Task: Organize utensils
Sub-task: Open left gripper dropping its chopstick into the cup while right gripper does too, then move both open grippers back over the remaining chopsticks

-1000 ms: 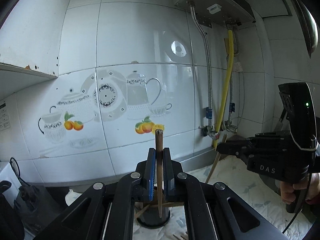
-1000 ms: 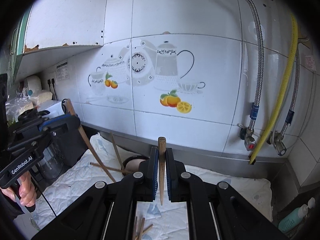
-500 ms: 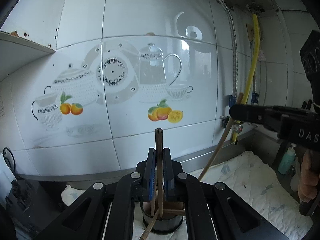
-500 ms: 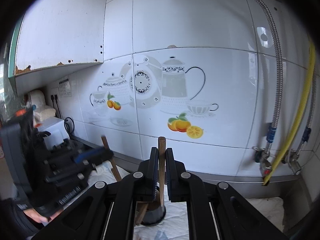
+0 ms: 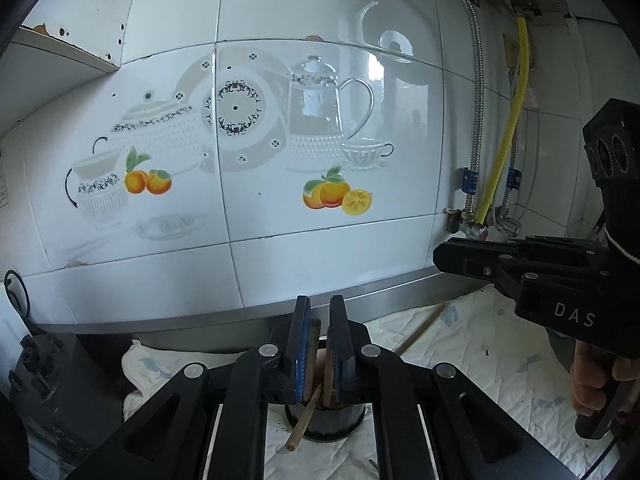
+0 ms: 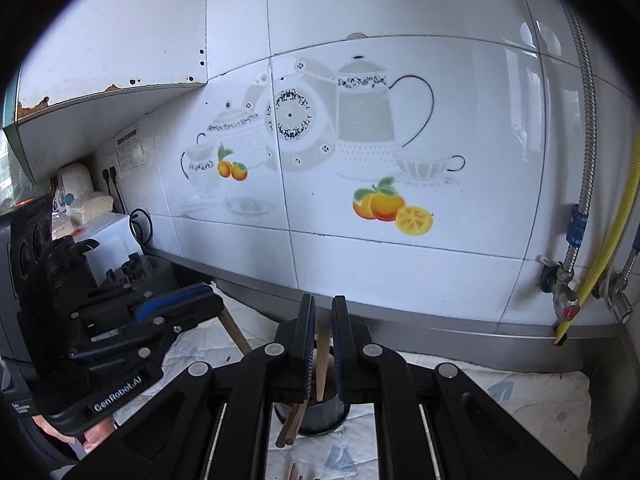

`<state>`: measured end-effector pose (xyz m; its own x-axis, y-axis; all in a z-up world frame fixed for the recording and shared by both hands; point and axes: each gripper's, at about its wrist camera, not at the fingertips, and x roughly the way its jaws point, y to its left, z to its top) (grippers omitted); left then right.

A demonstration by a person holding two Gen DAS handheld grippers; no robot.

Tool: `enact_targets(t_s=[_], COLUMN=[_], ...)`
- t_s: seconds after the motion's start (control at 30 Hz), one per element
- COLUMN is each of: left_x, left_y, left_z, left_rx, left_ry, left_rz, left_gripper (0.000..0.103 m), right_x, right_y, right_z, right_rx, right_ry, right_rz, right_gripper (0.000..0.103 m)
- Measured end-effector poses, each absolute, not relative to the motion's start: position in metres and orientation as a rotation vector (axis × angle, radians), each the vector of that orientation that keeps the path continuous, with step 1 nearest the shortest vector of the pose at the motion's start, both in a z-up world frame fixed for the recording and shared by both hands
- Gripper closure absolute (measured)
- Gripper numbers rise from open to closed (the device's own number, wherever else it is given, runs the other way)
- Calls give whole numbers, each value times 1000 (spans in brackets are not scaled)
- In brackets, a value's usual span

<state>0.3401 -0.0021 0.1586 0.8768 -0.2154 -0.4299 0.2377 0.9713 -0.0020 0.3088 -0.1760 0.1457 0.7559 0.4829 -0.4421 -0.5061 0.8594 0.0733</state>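
A dark cup point(image 5: 326, 420) stands on the white cloth just beyond my left gripper point(image 5: 322, 344). The left jaws are opening. A wooden chopstick point(image 5: 314, 340) leans on the blue left pad, with a gap to the other pad, its lower end in the cup. My right gripper point(image 6: 322, 340) hangs over the same cup point(image 6: 316, 416). Its jaws are opening too, and a chopstick point(image 6: 322, 354) stands loose between them with a gap on each side. More sticks point(image 6: 290, 428) lean out of the cup. Each gripper shows in the other's view: the right gripper point(image 5: 440, 254), the left gripper point(image 6: 212, 304).
The cup sits on a white cloth point(image 5: 460, 360) by the tiled wall point(image 5: 320, 240). A black appliance point(image 5: 52, 380) stands at the left. Hoses and a valve point(image 6: 564, 280) hang at the right. A loose stick point(image 6: 294, 472) lies on the cloth near me. A hand point(image 5: 596, 384) holds the right gripper.
Both grippers have come down and together over the cup. The two chopsticks, which stood high above the fingers, have slid down between them, and both pairs of jaws have parted.
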Motion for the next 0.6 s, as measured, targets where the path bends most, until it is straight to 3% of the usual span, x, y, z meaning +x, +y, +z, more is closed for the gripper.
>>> enact_targets(t_s=[0.07, 0.13, 0.4, 0.6], left_x=[332, 320, 261, 203], left_y=[2, 7, 22, 30], left_z=[163, 169, 181, 165], left_rx=[52, 48, 83, 102], left_ry=[440, 427, 430, 459], left_rz=[-220, -204, -169, -172], left_gripper=[70, 61, 61, 54], right_x=[302, 292, 241, 195], right_y=[-179, -181, -197, -212], right_z=[149, 152, 159, 136], right_rx=[-62, -79, -116, -130], right_ry=[453, 437, 415, 440], right_rz=[528, 515, 485, 473], right_gripper=[74, 72, 71, 69])
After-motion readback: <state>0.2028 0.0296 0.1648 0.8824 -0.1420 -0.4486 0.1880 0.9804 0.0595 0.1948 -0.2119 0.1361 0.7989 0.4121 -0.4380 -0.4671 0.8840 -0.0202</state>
